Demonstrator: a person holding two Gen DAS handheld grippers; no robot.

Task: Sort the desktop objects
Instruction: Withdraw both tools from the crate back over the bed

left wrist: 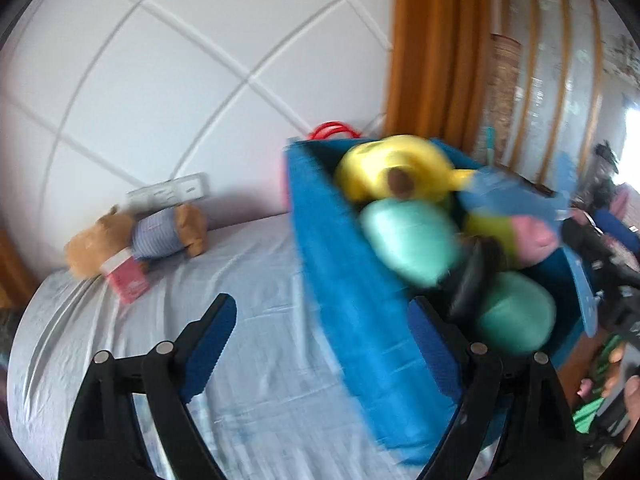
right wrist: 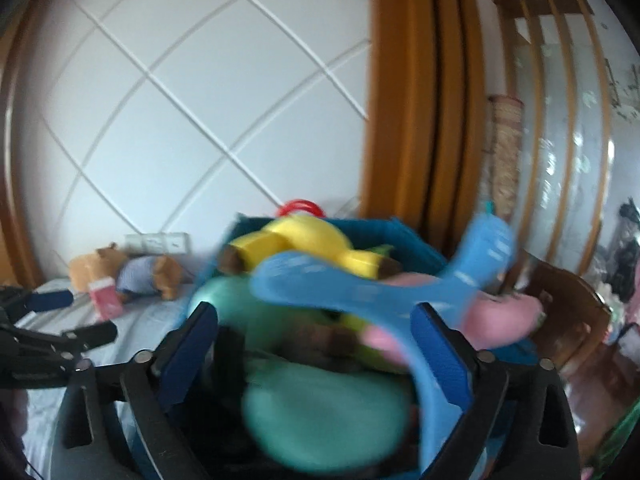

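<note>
Well, I read this as the filling stage of the sort: the blue bin (left wrist: 348, 280) on the bed sheet (left wrist: 248, 272) is heaped with toys, a yellow banana plush (right wrist: 304, 240) at the far side, teal cushions (left wrist: 408, 240) nearer, something pink (right wrist: 504, 320) at the right. My left gripper (left wrist: 320, 336) stands wide, holding nothing, its right finger at the bin's near wall. My right gripper (right wrist: 316, 344) is also wide, over the heap; a blue boomerang-shaped toy (right wrist: 360, 284) crosses in front of it, though blur hides whether it touches. A brown stuffed animal (left wrist: 136, 236) and a pink box (left wrist: 126, 280) lie far left, outside the bin. If they belong inside, fetching them is a leftward reach.
</note>
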